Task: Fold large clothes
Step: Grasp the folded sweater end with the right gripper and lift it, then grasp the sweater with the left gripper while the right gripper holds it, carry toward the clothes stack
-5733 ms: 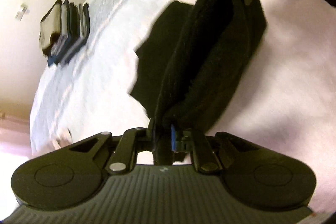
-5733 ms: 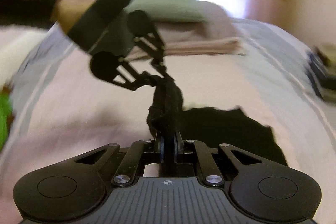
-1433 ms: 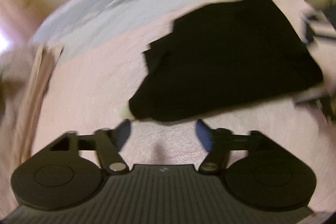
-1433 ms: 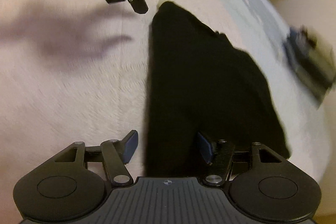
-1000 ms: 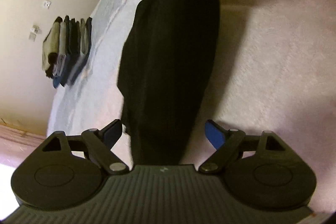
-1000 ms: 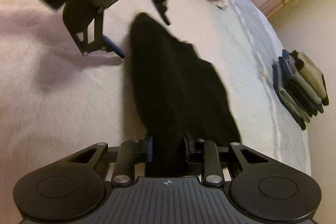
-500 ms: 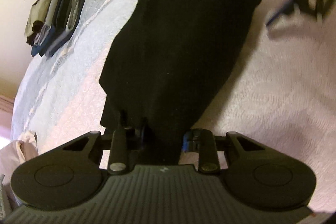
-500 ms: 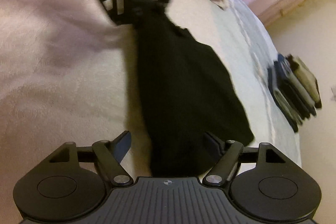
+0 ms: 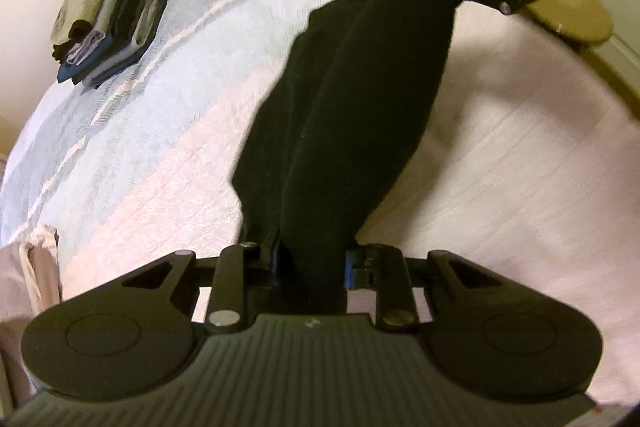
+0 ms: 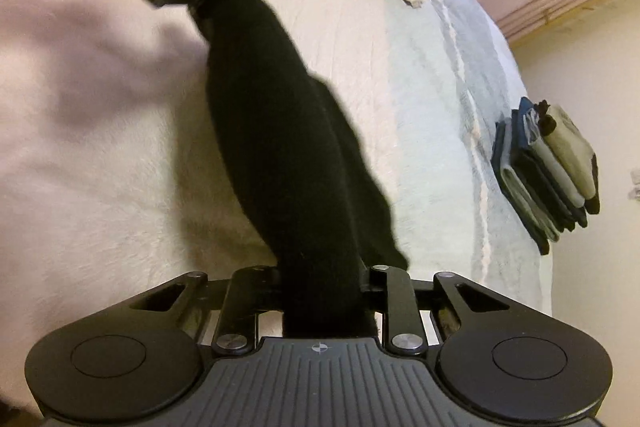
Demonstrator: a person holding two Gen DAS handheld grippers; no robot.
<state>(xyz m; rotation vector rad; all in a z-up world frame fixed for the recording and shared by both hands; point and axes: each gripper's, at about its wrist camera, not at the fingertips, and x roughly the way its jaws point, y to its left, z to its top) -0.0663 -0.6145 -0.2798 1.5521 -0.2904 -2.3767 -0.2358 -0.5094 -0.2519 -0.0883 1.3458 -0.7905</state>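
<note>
The left tool [image 9: 310,269] has just closed and clamps one end of the black garment [image 9: 352,99]; its pads are mostly buried in cloth. The garment hangs bunched and rope-like above the bed [image 9: 520,147], its folds lost in blackness. The right tool [image 10: 322,287], also just closed, clamps the other end.

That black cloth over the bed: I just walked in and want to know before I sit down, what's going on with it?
A person is folding a black fleece-like garment with a handheld claw in each hand. The left claw is clamped on one end; the right claw, whose jaws have just been closing, pinches the other. The garment hangs bunched between them over the pale pink and blue bedspread. A stack of folded clothes sits near the bed's far edge.
</note>
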